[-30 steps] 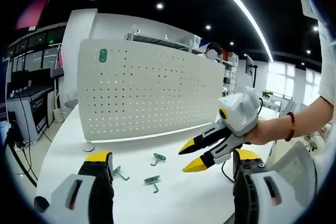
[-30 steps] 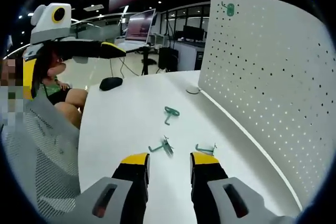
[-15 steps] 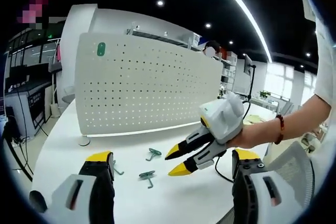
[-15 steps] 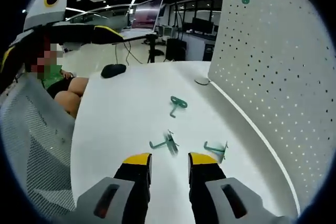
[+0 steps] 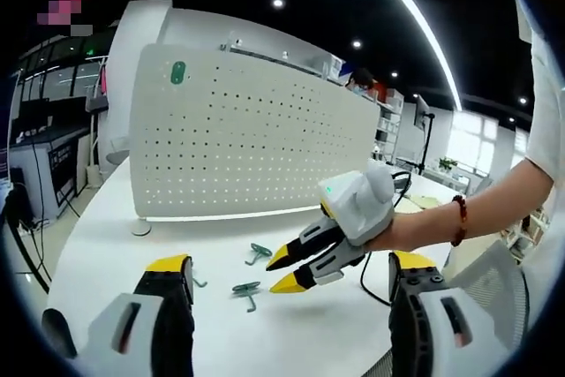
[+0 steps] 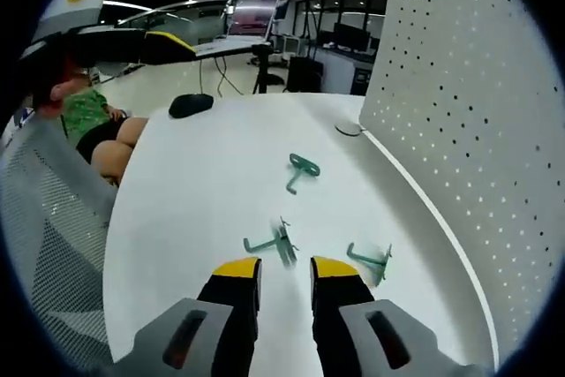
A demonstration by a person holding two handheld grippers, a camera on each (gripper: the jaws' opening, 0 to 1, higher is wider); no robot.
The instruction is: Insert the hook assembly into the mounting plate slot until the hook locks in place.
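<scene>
A smooth, slightly glossy white top is seen on the table [image 6: 185, 200], with ceiling light reflected along it. The pegboard [image 5: 256, 152] is finished in matt off-white, like painted sheet metal, and is evenly perforated. The three loose green hooks [image 6: 281, 243] [image 6: 300, 169] [image 6: 371, 260] are given a coated, faintly shiny finish, as is the green hook [image 5: 178, 71] set on the board. The right gripper [image 5: 284, 270] is cased in smooth white plastic, with yellow tips on black fingers. The chair back [image 6: 48, 236] is covered in grey mesh cloth.
</scene>
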